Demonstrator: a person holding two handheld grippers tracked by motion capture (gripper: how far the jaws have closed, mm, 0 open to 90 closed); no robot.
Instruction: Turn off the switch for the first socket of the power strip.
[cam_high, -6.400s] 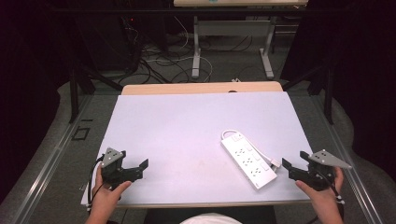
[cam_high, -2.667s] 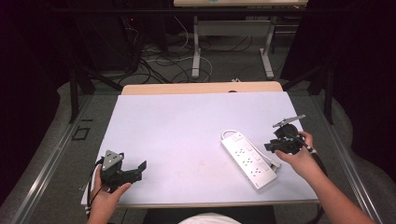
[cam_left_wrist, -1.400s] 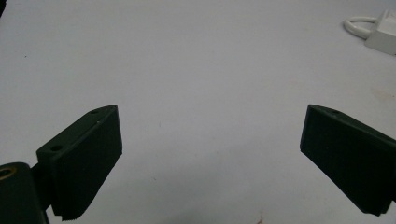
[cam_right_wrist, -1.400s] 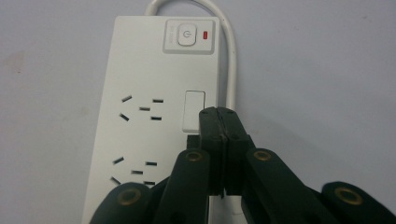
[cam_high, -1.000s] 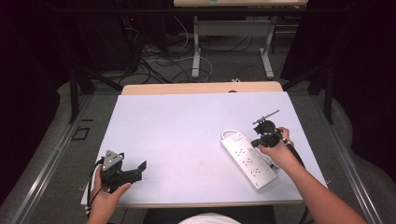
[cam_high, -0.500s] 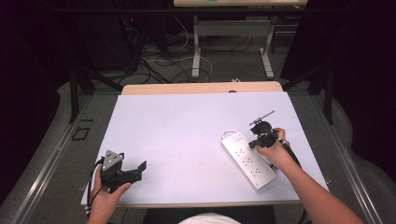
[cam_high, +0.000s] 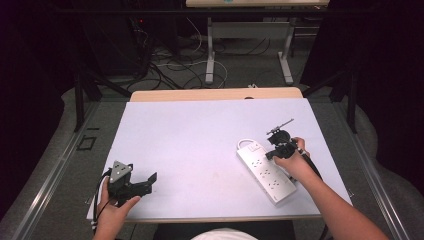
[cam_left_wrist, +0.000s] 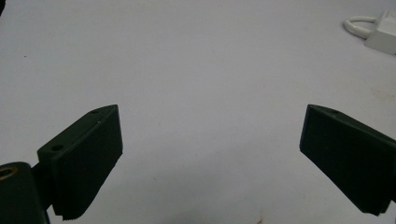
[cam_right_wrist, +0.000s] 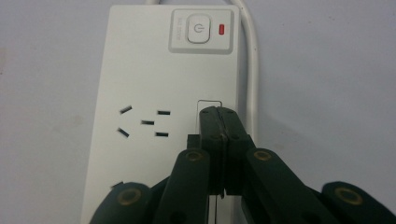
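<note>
From the high view, a white power strip (cam_high: 264, 169) lies slanted on the right half of the pale surface (cam_high: 200, 135), its switch end farther from the person and its white cord looping at that end. The right hand-held gripper (cam_high: 280, 145) sits over the strip's far end, tips down on or just above its top face. The left hand-held gripper (cam_high: 131, 183) rests near the surface's near left corner, well apart from the strip, its jaws spread.

In the left gripper view, the two black jaws stand wide with nothing but bare surface between them; the strip's end and cord (cam_left_wrist: 362, 25) peek in at the top right corner.

In the right gripper view, the jaws are pressed together, pads meeting with nothing visible between them. Their tips lie over the strip's top face beside a socket (cam_right_wrist: 144, 122), just below the power button (cam_right_wrist: 198, 29) and its red lamp (cam_right_wrist: 222, 30); whether they actually touch the plastic is hard to tell.
</note>
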